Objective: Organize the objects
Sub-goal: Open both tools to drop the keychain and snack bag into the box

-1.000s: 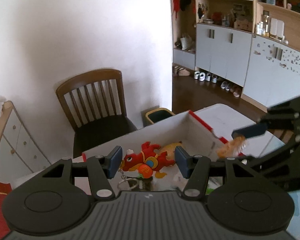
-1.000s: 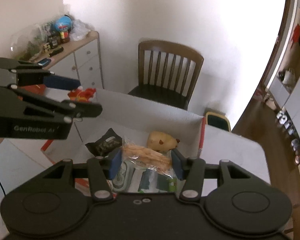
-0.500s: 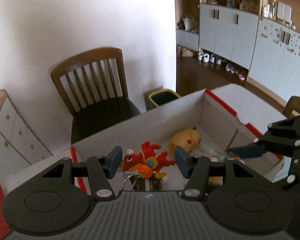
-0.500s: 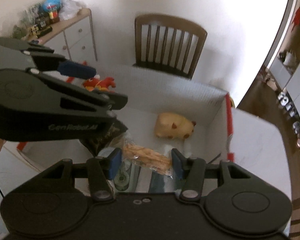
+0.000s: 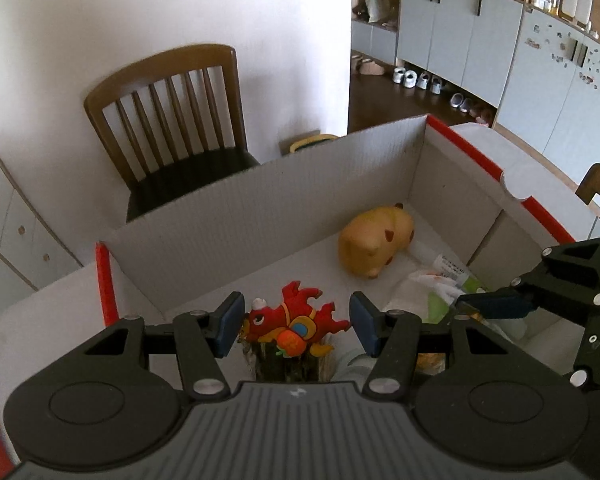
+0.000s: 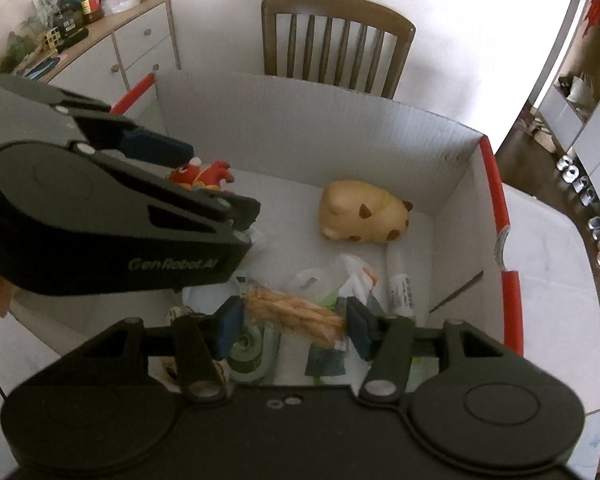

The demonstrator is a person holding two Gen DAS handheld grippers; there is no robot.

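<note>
The left tool pinches a red dragon toy between its blue pads, held over the inside of a white cardboard box with red edges. The right tool has its jaws opening, with a clear snack packet of golden sticks lying between the pads; whether they still press on it I cannot tell. Deeper in the box lies a yellow plush animal, with a white tube and crumpled wrappers near it. Behind the box stands a wooden chair, and a cluttered sideboard stands to its left
</note>
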